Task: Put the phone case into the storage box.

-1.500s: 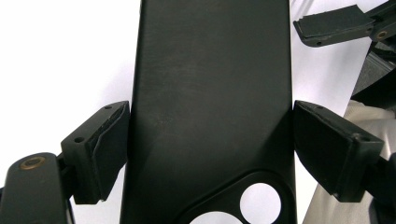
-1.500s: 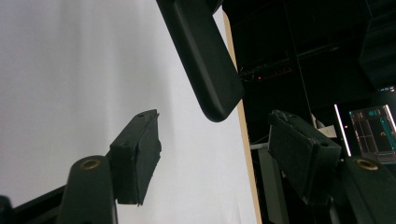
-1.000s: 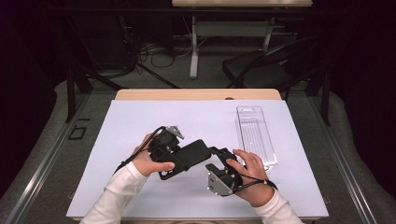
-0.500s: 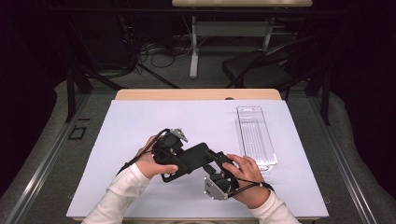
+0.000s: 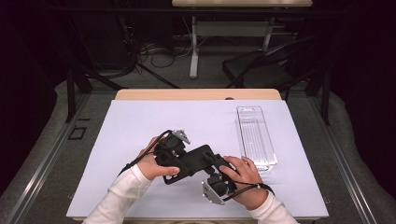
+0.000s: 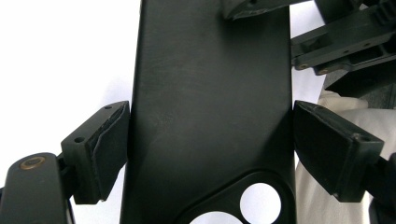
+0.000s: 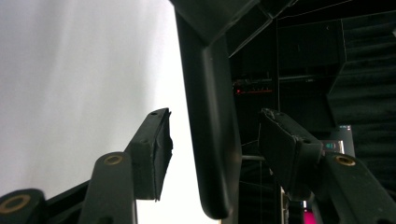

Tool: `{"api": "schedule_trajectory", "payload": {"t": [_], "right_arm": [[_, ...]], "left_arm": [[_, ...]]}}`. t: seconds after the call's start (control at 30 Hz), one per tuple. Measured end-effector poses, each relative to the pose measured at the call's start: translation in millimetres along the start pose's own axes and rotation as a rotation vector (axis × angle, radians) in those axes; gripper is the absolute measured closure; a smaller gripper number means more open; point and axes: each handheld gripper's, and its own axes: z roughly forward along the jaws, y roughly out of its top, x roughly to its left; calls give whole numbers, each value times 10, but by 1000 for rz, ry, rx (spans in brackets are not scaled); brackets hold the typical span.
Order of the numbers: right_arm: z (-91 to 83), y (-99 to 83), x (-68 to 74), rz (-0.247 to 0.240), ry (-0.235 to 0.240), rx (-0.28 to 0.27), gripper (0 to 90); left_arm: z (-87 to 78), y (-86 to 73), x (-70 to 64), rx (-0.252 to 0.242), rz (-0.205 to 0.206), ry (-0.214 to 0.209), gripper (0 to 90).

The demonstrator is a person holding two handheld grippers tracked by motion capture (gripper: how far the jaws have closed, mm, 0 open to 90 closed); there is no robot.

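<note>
A flat black phone case (image 5: 194,161) with round camera cut-outs is held just above the white table cover, near the front middle. My left gripper (image 5: 180,156) is shut on it: in the left gripper view both pads (image 6: 109,144) press the long sides of the case (image 6: 210,93). My right gripper (image 5: 218,176) is at the case's other end. In the right gripper view its jaws stand open on either side of the case's thin edge (image 7: 212,140), with a gap at each pad (image 7: 156,149).
A long clear plastic tray (image 5: 254,135) lies at the right of the white cover (image 5: 140,121). The wooden table edge (image 5: 196,94) runs along the back. A dark chair and cables stand on the floor beyond.
The right gripper has shifted slightly left and toward the front edge, staying at the case's end. The left gripper keeps its hold and has barely moved.
</note>
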Motion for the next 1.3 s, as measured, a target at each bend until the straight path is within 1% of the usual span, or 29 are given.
{"api": "schedule_trajectory", "payload": {"t": [0.1,0.17,0.33,0.4,0.57,0.6,0.9,1.0,1.03,1.13,1.3], "right_arm": [[7,3,9,-6,-3,-5,441],[2,7,10,-11,-5,2,445],[9,8,14,-37,-17,3,460],[14,8,17,-46,-19,1,468],[20,10,29,-71,-28,19,498],[26,7,30,-76,-31,15,508],[28,0,34,-93,-36,28,569],[35,-2,41,-98,-43,24,587],[31,0,43,-98,-43,32,593],[33,-2,43,-102,-48,29,610],[38,-4,45,-123,-56,31,631]], "left_arm": [[-3,4,-19,1,7,-2,146],[-1,6,-32,-2,9,-7,146],[3,14,-57,0,16,-15,146],[5,17,-62,-1,11,-18,146],[17,19,-72,-1,12,-28,146],[18,19,-76,-1,10,-29,146],[7,23,-89,-8,13,-41,146],[7,23,-94,-10,13,-46,146],[8,24,-96,-10,12,-47,146],[14,26,-100,-10,14,-54,146],[18,27,-102,-13,14,-62,146]]}}
